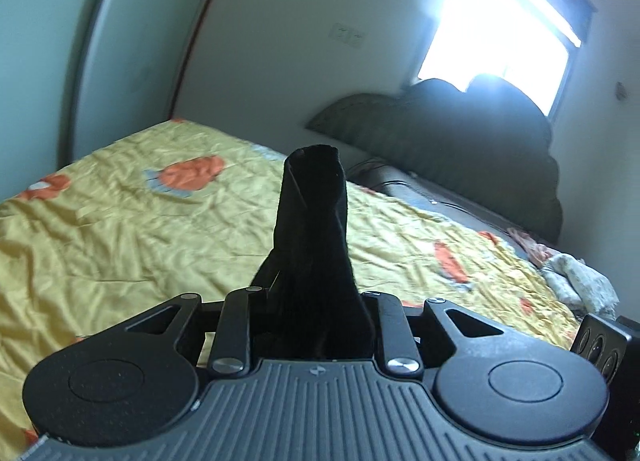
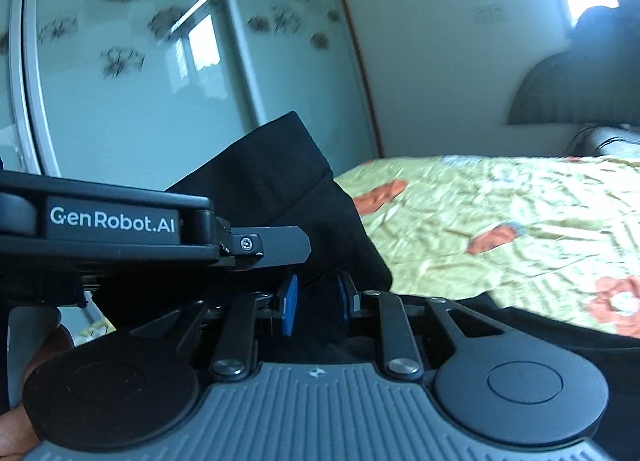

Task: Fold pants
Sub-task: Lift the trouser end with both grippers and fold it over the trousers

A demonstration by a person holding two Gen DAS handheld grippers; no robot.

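both hand-held grippers are clamped on the black pants and hold them up above the bed (image 1: pixel 120 229), so the step in hand looks like the carry that comes before a fold: lifting one end of the garment to bring it over or lay it out. in the left wrist view the left hand-held gripper (image 1: pixel 316 301) is closed narrow on a bunched, twisted length of the pants (image 1: pixel 316 221), which stands up past the fingers and hides them. in the right wrist view the right hand-held gripper (image 2: pixel 318 301) pinches dark cloth between its blue pads (image 2: pixel 290 299), and a flat hemmed edge of the pants (image 2: pixel 276 181) rises ahead of it; the left gripper's body crosses just beside it on the left, so the two grips sit close together. more black cloth trails below at the right edge. the yellow flowered bed cover lies bare ahead. the next move, i judge, calls for drawing the two grips apart to take out the twist, then lowering the cloth flat onto the bed so the edges line up.
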